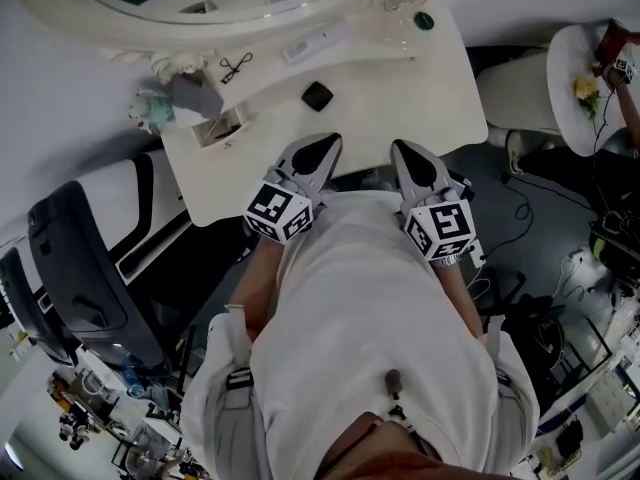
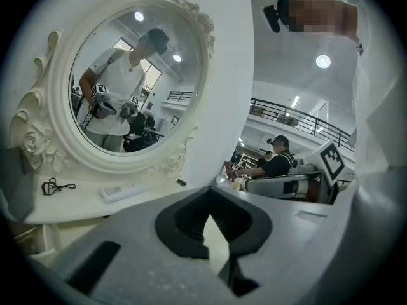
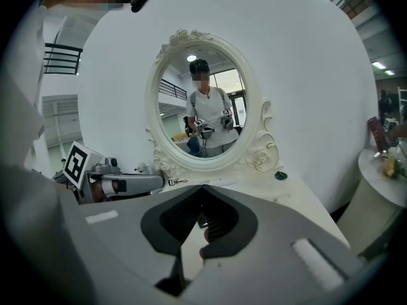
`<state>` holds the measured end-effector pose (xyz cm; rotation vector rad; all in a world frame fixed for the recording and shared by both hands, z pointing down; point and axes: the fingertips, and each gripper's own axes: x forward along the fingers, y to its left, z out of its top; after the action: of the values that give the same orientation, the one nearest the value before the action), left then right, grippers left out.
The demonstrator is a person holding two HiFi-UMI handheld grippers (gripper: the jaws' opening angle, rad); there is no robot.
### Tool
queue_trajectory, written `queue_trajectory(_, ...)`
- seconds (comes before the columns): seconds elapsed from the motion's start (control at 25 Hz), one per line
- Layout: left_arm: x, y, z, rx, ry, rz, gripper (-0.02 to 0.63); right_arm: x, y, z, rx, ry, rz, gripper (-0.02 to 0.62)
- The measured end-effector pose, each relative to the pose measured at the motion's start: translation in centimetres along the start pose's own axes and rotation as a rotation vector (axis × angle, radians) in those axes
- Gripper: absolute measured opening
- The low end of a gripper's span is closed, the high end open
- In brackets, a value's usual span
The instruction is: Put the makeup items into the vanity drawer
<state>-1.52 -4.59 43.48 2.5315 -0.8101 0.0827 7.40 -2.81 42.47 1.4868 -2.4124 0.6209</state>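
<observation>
Person's shirt nearest | surface: both claws at its near edge | apparent open drawer at left edge | left claw clenched, empty | right claw clenched, nothing seen held | black compact, square, straight ahead of left claw, nearer to it, unobstructed | white tube lengthwise along back edge | eyelash curler back left.
</observation>
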Motion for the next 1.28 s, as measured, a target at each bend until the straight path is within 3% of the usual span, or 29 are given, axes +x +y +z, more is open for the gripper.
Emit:
queue_trajectory(0.2, 0.4, 5.2, -1.5, 0.026, 0.057, 0.132, 0.006, -0.2, -0.5, -0.2, 0.016, 0.004, -0.073, 0.008)
queue_trajectory(0.36, 1.0, 9.7, -3.9, 0.117, 0.156, 0.234, 0.021, -0.3, -0.8, -0.4, 0.023, 0.012, -0.124, 0.008)
queue_trajectory(0.64, 3.5, 14.4, -8.7, 0.182, 0.337, 0.238, 0.128, -1.0, -1.9, -1.0, 0.040, 0.035, -0.217, 0.008)
queue_trajectory(0.88, 5.6, 16.9, -12.8, 0.198, 0.480, 0.218, 0.262, -1.5, -3.1, -1.5, 0.062, 0.052, -0.277, 0.008)
queue_trajectory(1.04, 6.6, 18.5, -15.5, 0.225, 0.564, 0.223, 0.285, -1.8, -3.7, -1.9, 0.065, 0.064, -0.312, 0.008)
queue_trajectory(1.28, 7.2, 21.1, -18.6, 0.203, 0.662, 0.244, 0.305, -2.7, -5.0, -2.5, 0.102, 0.079, -0.363, 0.008)
